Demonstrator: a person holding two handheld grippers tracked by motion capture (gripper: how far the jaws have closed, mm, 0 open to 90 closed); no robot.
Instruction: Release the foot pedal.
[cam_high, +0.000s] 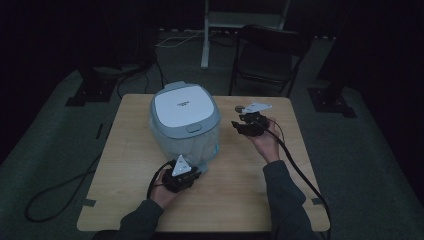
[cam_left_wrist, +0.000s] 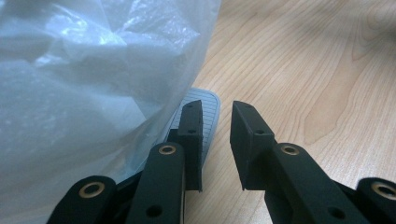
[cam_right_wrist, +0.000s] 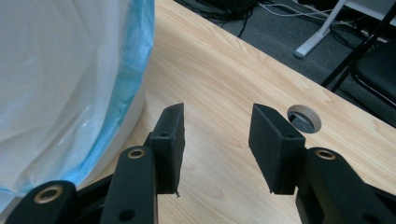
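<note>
Cooker: a white-lidded appliance (cam_high: 185, 120) wrapped in clear plastic, centre of the high view, on the tabletop (cam_high: 130, 180).
Left gripper (cam_high: 192, 169): lower centre, forearm entering from the bottom edge, fingers (cam_left_wrist: 192, 135) apart, nothing between them, against the plastic.
Right gripper (cam_high: 239, 125): right of the appliance, palm seemingly turned up, fingers (cam_right_wrist: 273, 144) parted, empty.

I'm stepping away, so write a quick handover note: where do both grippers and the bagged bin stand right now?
Left gripper: open, nothing between the jaws, at the bin's near base beside the plastic bag and the pedal.
Right gripper: open, empty, over the table right of the bin.
Bin: upright mid-table, lid shut, bag hanging down its sides.
Done: lid closed over the bag. Left: probably tidying the loose bag.
</note>
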